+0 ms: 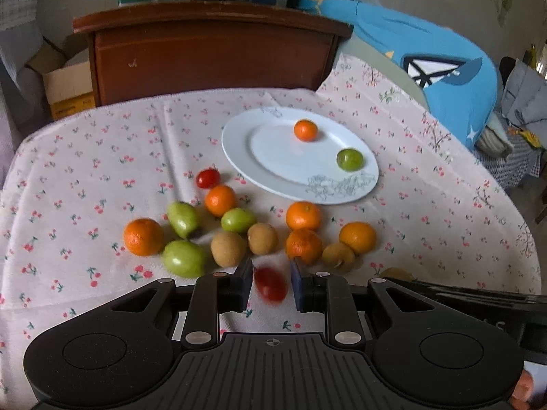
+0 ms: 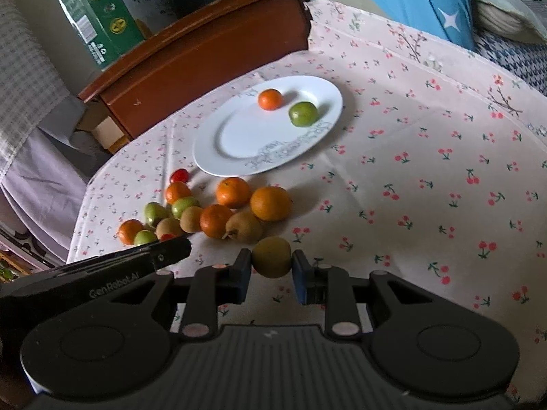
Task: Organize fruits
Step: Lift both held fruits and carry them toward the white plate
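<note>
A white plate (image 1: 273, 167) holds a small orange (image 1: 305, 130) and a green fruit (image 1: 349, 159). Several oranges, green fruits, brown fruits and a cherry tomato (image 1: 207, 178) lie loose on the cloth in front of it. My left gripper (image 1: 271, 282) is open around a blurred red cherry tomato (image 1: 270, 283), with gaps on both sides. My right gripper (image 2: 271, 266) is shut on a brown fruit (image 2: 271, 257); its pads touch both sides. The plate (image 2: 239, 157) and the fruit pile (image 2: 222, 212) also show in the right wrist view.
A floral cloth (image 1: 102, 171) covers the round table. A brown wooden cabinet (image 1: 212, 54) stands behind it, with boxes on top. A blue cushion (image 1: 444, 68) lies at the back right. The left gripper's body (image 2: 136, 259) shows at the left of the right wrist view.
</note>
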`<state>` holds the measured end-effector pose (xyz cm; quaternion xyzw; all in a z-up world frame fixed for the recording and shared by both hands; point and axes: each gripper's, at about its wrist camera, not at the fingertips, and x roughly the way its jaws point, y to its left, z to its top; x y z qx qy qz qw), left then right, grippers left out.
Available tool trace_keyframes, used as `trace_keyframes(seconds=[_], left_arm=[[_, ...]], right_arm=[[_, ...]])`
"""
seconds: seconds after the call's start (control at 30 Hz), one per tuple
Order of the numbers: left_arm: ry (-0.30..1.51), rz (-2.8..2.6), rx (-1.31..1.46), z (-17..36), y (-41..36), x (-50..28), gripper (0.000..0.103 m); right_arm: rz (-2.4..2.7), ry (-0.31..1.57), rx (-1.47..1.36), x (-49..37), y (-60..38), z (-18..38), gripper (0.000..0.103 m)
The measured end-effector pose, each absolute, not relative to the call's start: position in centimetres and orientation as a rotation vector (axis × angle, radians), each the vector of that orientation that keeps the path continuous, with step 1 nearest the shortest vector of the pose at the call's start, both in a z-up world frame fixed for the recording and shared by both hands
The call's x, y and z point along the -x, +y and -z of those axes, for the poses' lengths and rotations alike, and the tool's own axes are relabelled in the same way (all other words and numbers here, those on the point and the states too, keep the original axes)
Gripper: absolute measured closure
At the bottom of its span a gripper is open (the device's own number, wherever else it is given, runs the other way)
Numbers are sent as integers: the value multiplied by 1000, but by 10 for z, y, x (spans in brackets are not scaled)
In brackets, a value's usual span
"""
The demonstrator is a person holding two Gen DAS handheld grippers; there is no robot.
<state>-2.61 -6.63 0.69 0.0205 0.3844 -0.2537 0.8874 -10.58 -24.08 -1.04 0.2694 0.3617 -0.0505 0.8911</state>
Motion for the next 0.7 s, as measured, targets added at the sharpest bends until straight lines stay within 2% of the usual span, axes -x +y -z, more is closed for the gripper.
trace_keyframes(seconds=[0.37,0.7], left_arm=[[770,525,-79,-29,-63,26,81],[856,555,-126,-6,-53,30,79]], right_arm=[[62,703,-522,103,-238,-6,77],[109,749,-562,104,-245,3,77]])
